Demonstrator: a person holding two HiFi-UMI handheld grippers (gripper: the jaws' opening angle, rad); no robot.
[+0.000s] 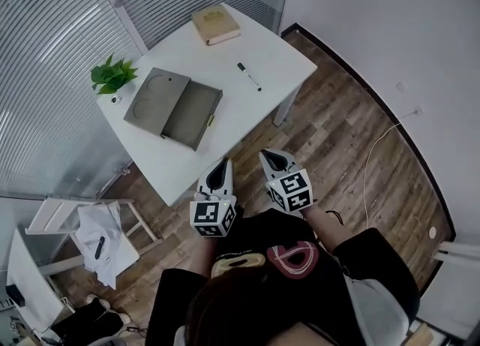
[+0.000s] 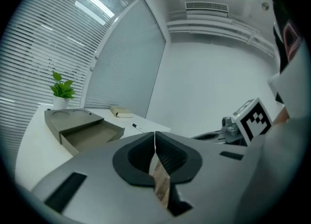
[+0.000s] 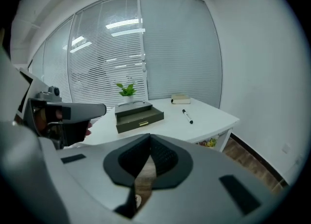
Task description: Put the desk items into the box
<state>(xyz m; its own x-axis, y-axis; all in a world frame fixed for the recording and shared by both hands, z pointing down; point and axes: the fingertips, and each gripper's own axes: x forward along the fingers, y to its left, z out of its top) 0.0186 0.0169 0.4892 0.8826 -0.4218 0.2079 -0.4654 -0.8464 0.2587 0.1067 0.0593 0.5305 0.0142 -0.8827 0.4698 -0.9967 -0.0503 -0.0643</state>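
Hazards

1. Both tools hang short of the white rectangular table point(image 1: 244, 112), off its 6 o'clock edge. The left tool point(image 1: 223, 164) is clenched on nothing. The right tool point(image 1: 270, 157) is likewise clenched and empty. If we reach for an item without first spreading the jaws, the closed tips will probably push it instead of taking it.
2. The slim black-and-white marker pen point(image 1: 249, 76) lies at 3 o'clock of the table centre, near the edge. It looks round, so a nudge may roll it onto the wooden floor point(image 1: 352, 134).
3. The tan hardcover book point(image 1: 215, 24) rests at the 12 o'clock end, well apart from the tools. We judge it broad for the jaws, and a grip by one corner may let it swing or slip.
4. The small green potted plant point(image 1: 114, 74) stands just beside the box at 10 o'clock. A wide approach could tip it.

Task item

The flat olive-grey metal box point(image 1: 150, 93) sits at 9 o'clock of the table centre. Its drawer is pulled open toward 4 o'clock and appears empty. The lid shows two round recesses, and the drawer front carries a small brass-coloured pull. A hard push may slide the box.
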